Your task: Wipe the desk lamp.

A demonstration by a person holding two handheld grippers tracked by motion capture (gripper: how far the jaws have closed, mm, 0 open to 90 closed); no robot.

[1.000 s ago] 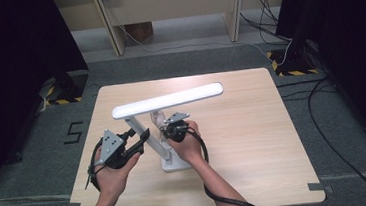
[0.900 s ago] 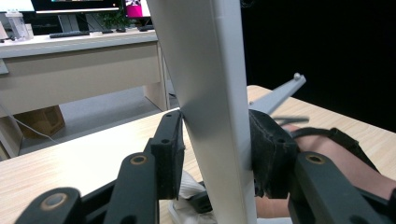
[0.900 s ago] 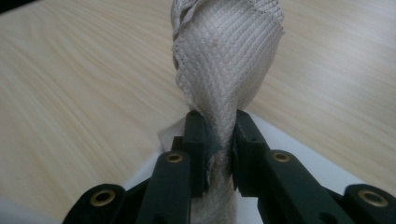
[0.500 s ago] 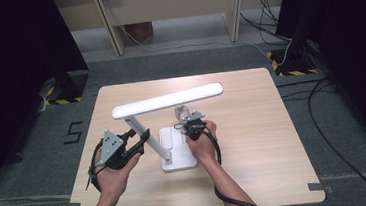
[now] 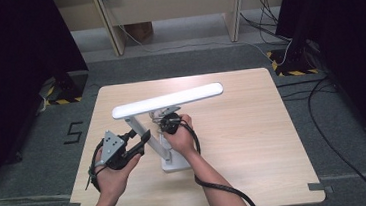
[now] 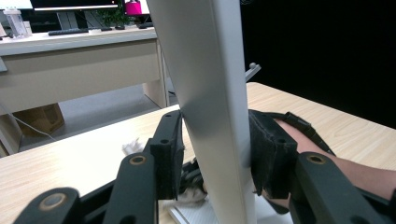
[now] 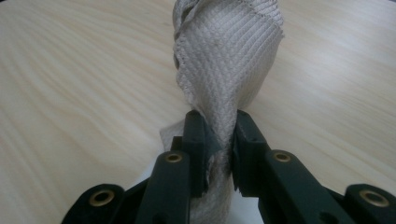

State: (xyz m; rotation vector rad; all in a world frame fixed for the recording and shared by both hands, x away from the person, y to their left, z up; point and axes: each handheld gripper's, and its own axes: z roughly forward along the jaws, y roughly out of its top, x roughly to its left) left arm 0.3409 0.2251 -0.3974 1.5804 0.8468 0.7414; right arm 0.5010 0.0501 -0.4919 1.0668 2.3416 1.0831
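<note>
A white desk lamp stands on the wooden table (image 5: 253, 127), its long bar head (image 5: 168, 100) above a slanted post (image 5: 150, 142) and flat base (image 5: 177, 162). My left gripper (image 5: 145, 136) is shut on that post; in the left gripper view the two black pads (image 6: 169, 149) press both sides of the white post (image 6: 210, 93). My right gripper (image 5: 165, 118) is under the bar head, just right of the post, shut on a grey-white cloth (image 7: 229, 60). The cloth bunches up past the jaws in the right gripper view. The right hand (image 6: 336, 163) lies beyond the post.
The lamp base sits near the table's front middle. A sand-coloured desk frame (image 5: 167, 4) stands beyond the table. Cables (image 5: 321, 101) run over the grey floor at the right, and black curtains (image 5: 11, 58) hang on both sides.
The right hand with the cloth swung out to the right of the lamp post, then came back left under the bar head. The left gripper kept its hold on the post.
</note>
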